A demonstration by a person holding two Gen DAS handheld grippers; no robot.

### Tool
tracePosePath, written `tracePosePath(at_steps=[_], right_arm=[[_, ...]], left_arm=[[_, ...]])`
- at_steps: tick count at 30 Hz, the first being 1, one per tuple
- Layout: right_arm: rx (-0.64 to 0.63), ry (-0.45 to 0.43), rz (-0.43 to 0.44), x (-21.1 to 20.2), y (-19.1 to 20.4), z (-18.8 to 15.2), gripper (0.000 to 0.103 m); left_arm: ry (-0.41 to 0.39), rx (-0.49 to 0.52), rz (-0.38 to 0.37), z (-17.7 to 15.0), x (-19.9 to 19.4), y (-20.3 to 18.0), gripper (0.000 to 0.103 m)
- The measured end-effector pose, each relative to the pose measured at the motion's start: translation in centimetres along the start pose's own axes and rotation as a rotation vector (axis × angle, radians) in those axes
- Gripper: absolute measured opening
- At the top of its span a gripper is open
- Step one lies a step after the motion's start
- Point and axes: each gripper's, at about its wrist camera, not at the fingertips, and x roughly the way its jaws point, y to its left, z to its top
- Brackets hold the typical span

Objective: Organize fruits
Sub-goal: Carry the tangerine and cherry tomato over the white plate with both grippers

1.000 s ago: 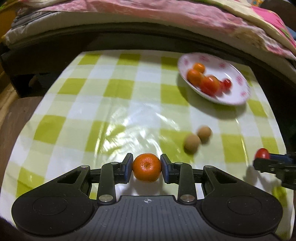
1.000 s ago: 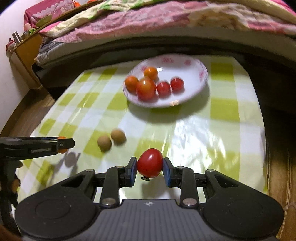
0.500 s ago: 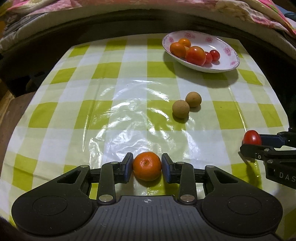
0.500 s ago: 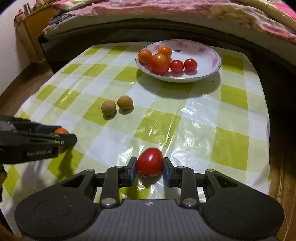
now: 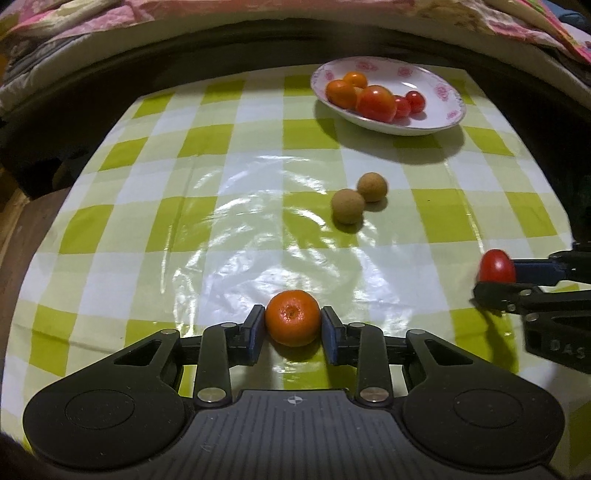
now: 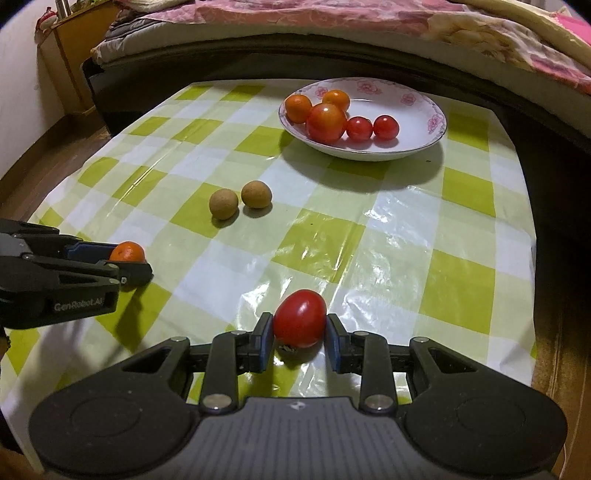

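- We hold one mandarin [image 5: 292,322] in the left tool [image 5: 292,330], its two blue pads pressed against the fruit's sides; the fruit sits low over the near part of the surface [image 5: 184,221], and we cannot tell whether it touches the cloth.
- We hold one oval red tomato [image 6: 300,318] in the right tool [image 6: 300,334], clamped from both sides; it too sits low over the near edge of the checked cloth, a dark stem scrap just under it.
- In the right wrist view the left tool shows at the left edge with its mandarin at the tip; in the left wrist view the right tool shows at the right edge with its tomato.
- Two round brown fruits [image 6: 240,197] lie on the cloth between the tools and the plate, touching or almost touching each other; they are well apart from both tools.
- One white plate [image 6: 417,107] with pink flowers stands at the far side of the surface; we count five fruits in it: two orange ones at the back left, one large red-orange tomato, and two small red tomatoes in a row to its right.
- A bed [image 6: 332,22] with pink covers runs behind the surface.
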Motion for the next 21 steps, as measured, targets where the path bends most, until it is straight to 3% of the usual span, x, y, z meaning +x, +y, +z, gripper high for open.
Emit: tracePosePath(at_steps=[21], right_arm=[[0.055,-0.096,0.028,-1.1,-1.0,3.1,0.033]], left_arm=[[-0.087,0.017,-0.05,3.2,-0.9,-2.2,0.04]])
